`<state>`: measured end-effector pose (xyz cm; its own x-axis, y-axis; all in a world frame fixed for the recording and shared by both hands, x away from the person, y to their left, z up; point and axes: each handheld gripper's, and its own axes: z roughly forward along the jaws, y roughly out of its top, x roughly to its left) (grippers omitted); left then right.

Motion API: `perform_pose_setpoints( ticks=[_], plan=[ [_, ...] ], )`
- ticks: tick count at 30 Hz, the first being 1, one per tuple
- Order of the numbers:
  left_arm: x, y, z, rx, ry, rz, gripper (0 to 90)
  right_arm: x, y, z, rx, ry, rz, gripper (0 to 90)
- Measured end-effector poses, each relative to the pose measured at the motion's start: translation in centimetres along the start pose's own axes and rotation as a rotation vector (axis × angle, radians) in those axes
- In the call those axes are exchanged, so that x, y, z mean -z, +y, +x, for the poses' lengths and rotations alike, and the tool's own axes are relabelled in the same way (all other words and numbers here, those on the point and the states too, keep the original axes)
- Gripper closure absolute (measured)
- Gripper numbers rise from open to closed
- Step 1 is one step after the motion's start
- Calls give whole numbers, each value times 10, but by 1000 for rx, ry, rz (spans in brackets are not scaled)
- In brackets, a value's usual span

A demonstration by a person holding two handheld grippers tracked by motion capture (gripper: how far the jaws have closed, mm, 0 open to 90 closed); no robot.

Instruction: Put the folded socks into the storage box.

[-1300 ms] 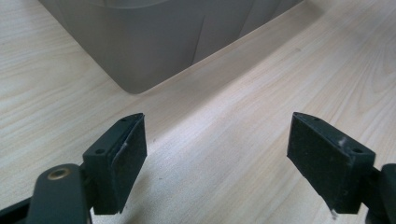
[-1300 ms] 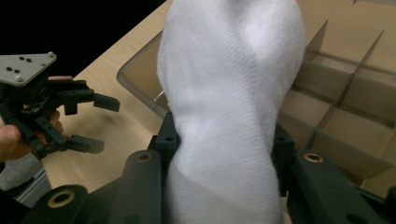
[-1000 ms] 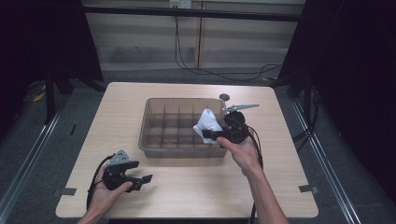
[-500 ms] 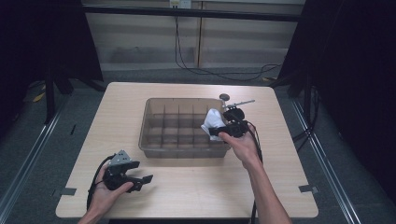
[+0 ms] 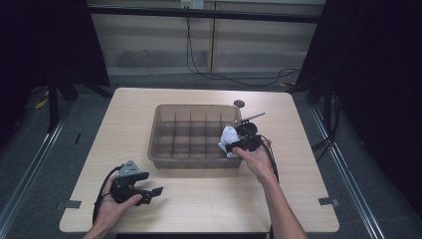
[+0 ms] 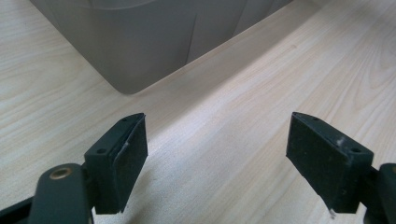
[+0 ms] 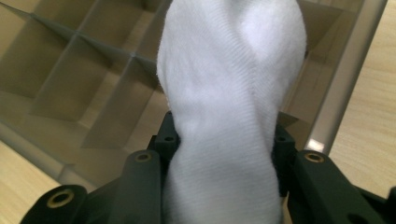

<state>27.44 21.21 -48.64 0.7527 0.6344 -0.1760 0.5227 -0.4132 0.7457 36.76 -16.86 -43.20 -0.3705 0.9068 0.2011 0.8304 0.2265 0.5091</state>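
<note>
Over the right end of the divided bin (image 5: pixel 164 130), my right gripper (image 5: pixel 234 145) has come down a little from where it hung a second ago, its jaws clamped on the rolled white sock (image 7: pixel 229 107). That sock now dips toward the near right compartments rather than riding above the rim, so I judge the drop-in is close. My left gripper (image 6: pixel 219 163) has stayed put on the table (image 5: pixel 219 199) in front of the bin, jaws wide apart and holding nothing.
</note>
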Motion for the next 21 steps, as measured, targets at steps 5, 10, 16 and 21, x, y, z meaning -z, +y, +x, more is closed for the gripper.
perform_pose_setpoints(
  ticks=[5,10,16,21],
  plan=[
    [0,0,0,-4,0,6,208,-4,3,6,31,-47,51,592],
    [0,0,-1,-4,-1,8,208,-9,6,11,49,-87,101,591],
    [-1,0,-2,-10,0,19,211,-12,9,15,78,-136,148,589],
    [-1,0,-2,-12,2,19,211,-13,10,16,91,-136,159,564]
  ],
)
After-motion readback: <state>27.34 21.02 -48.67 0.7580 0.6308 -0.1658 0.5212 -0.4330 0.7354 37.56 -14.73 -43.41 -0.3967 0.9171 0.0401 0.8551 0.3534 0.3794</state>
